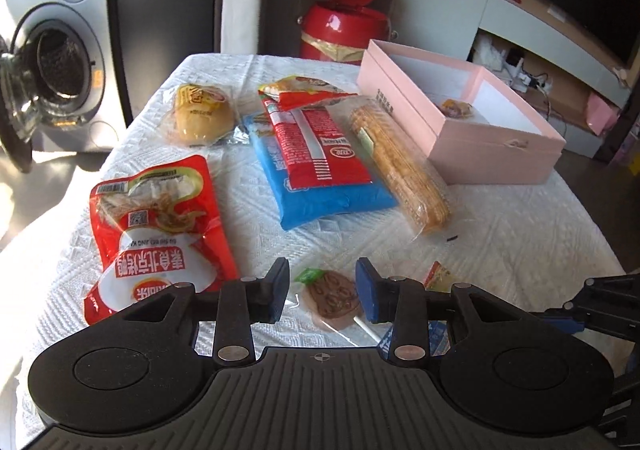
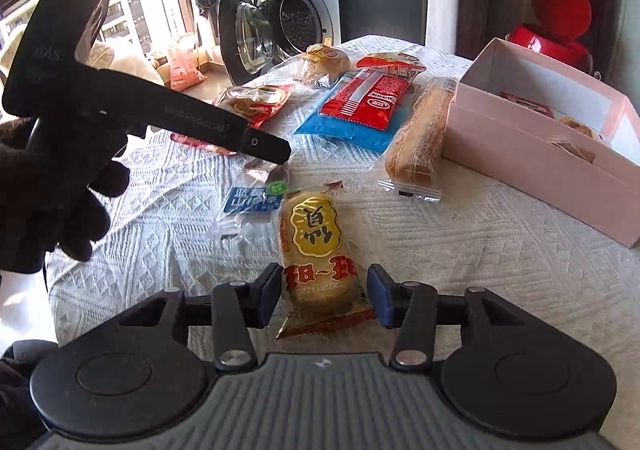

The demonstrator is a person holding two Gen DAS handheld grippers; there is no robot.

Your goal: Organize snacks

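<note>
Rice cracker packet (image 2: 316, 250) between right claw (image 2: 322, 296) jaws, jaws apart, pads just clear of wrapper. Left claw (image 1: 323, 290) also apart, hovering over brown lollipop (image 1: 331, 298) on white tabletop (image 1: 500, 242). Farther back: red pouch (image 1: 160, 226), blue packet (image 1: 320, 178), wrapped biscuits (image 1: 400, 166), pink box (image 1: 480, 138) at right.

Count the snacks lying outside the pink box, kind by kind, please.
Red packets: 3
Blue packet: 1
Bun: 1
Biscuit pack: 1
Lollipop: 1
Rice cracker: 1
Total: 8
</note>
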